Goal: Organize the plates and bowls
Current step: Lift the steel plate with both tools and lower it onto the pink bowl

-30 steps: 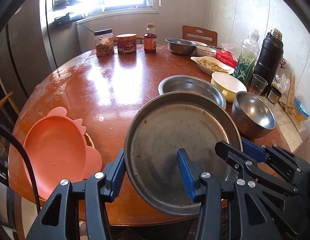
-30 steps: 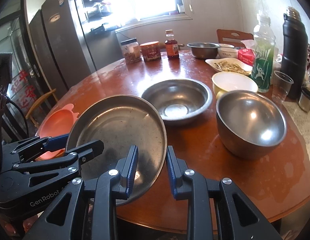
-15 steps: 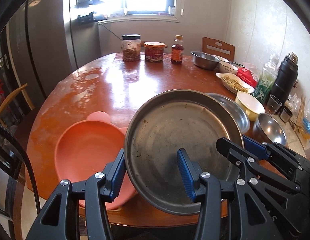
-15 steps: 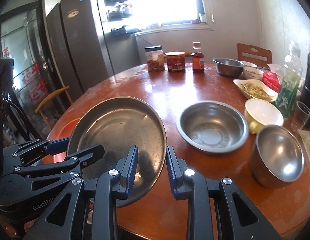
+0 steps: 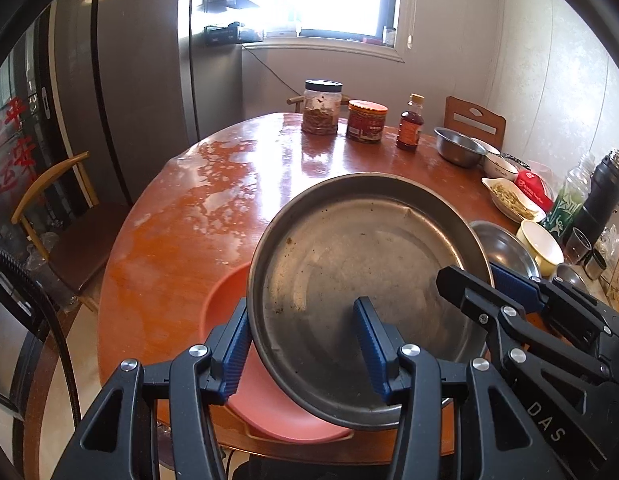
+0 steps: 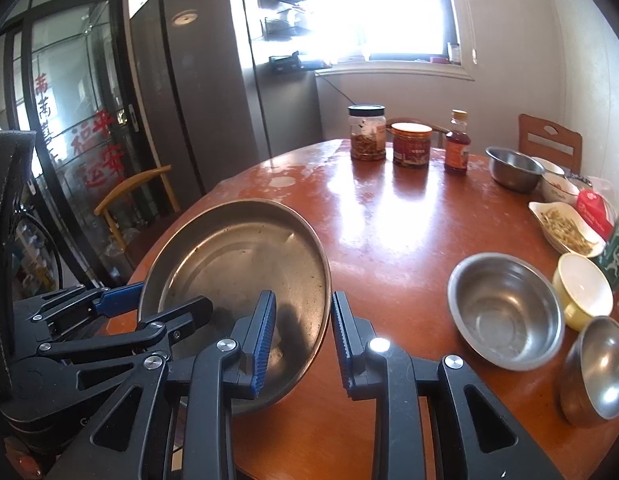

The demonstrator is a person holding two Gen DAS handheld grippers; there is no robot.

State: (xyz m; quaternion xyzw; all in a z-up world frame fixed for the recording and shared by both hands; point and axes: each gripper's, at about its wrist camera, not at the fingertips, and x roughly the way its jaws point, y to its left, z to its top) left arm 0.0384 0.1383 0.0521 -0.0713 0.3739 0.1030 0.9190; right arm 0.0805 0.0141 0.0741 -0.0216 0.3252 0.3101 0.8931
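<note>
Pink plastic plate (image 5: 265,396) lies at the table (image 5: 181,248) edge, partly hidden under the round, scuffed steel tray (image 5: 361,280) (tilted, raised). Left gripper (image 5: 305,344) and right gripper (image 6: 303,340) each pinch its rim. Right of it: shallow steel bowl (image 6: 505,312), yellow bowl (image 6: 583,290).

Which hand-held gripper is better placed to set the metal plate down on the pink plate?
Probably left. The left hand-held gripper clamps the metal plate by its rim directly over the pink plate; the right hand-held gripper holds the far rim over bare table.
</note>
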